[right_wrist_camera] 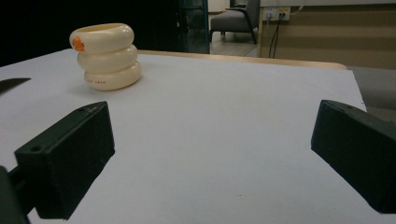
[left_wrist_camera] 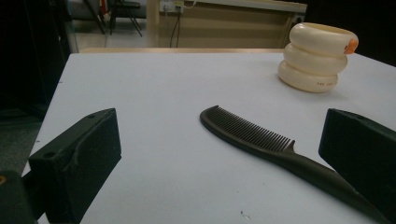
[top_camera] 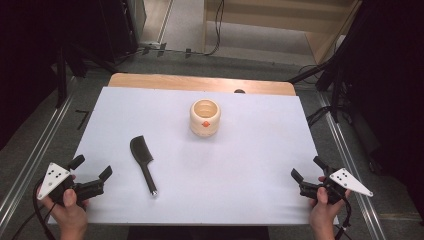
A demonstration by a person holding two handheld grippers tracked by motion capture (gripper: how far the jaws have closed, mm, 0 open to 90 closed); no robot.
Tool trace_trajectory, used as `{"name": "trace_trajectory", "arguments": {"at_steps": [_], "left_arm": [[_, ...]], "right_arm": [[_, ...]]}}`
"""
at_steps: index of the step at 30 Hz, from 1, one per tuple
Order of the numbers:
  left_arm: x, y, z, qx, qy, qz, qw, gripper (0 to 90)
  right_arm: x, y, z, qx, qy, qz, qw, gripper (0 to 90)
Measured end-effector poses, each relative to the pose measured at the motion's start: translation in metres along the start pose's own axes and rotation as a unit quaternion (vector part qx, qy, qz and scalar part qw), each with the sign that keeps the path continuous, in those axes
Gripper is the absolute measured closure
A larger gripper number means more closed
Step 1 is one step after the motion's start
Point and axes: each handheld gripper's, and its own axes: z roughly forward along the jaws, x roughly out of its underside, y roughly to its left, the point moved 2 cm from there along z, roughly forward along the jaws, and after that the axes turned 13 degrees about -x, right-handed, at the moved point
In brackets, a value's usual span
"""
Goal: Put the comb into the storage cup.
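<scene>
Surface: white sheet over a wooden surface, dark room and cables beyond.
High view: my left tool rests at the near left corner, jaws spread, nothing between them; my right tool sits at the near right edge, likewise spread and empty.
High view, things: black comb lies flat just right of my left tool, teeth end away from me, handle toward me; cream ribbed cup stands upright farther back, well apart from both tools.
Left tool view: comb runs diagonally ahead, its handle passing near the right-hand jaw; cup stands beyond it.
Right tool view: 2 jaws wide apart over bare sheet; cup far off to the left.
Step, as I judge it: reach for the comb with the left tool.
Doing it well: come in across the handle, low and level, since a flat thin handle slips easily.
In the way: nothing between tool and comb; cup stays clear.
</scene>
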Motion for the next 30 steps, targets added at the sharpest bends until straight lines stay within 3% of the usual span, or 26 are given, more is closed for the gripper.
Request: {"name": "trace_trajectory", "arguments": {"at_steps": [8,10,11,12,14,16,18,22,24,30], "left_arm": [[-0.008,-0.006,-0.004,0.007,0.006,-0.022,0.9997,0.0],[-0.011,-0.01,-0.004,-0.031,0.012,-0.022,0.9992,8.3],[-0.012,-0.012,-0.004,-0.04,0.012,-0.026,0.9988,19.3],[-0.013,-0.014,-0.003,-0.038,0.012,-0.027,0.9989,22.9],[-0.015,-0.018,-0.002,-0.02,0.018,-0.032,0.9991,24.4],[-0.017,-0.024,-0.002,-0.017,0.023,-0.026,0.9992,40.7],[-0.019,-0.03,-0.001,0.009,0.029,-0.018,0.9994,60.2],[-0.024,-0.046,0.001,0.05,0.054,-0.006,0.9972,85.9],[-0.026,-0.055,0.003,0.079,0.063,-0.003,0.9949,90.0],[-0.025,-0.083,0.008,0.125,0.09,0.029,0.9876,90.0]], "right_arm": [[0.0,0.003,0.003,0.0,0.01,-0.008,0.9999,0.0],[0.0,0.003,0.003,0.0,0.013,-0.009,0.9999,0.0],[0.0,0.003,0.003,0.0,0.012,-0.011,0.9999,0.0],[0.0,0.003,0.003,0.0,0.012,-0.012,0.9999,0.0],[0.0,0.003,0.004,0.0,0.013,-0.01,0.9999,0.0],[0.0,0.003,0.004,0.001,0.013,-0.011,0.9999,0.0],[0.0,0.003,0.004,0.0,0.013,-0.012,0.9998,0.0],[0.0,0.004,0.005,-0.001,0.015,-0.011,0.9998,0.0],[0.0,0.004,0.005,0.0,0.017,-0.015,0.9997,0.0],[0.0,0.004,0.006,0.001,0.018,-0.018,0.9997,0.0]]}}
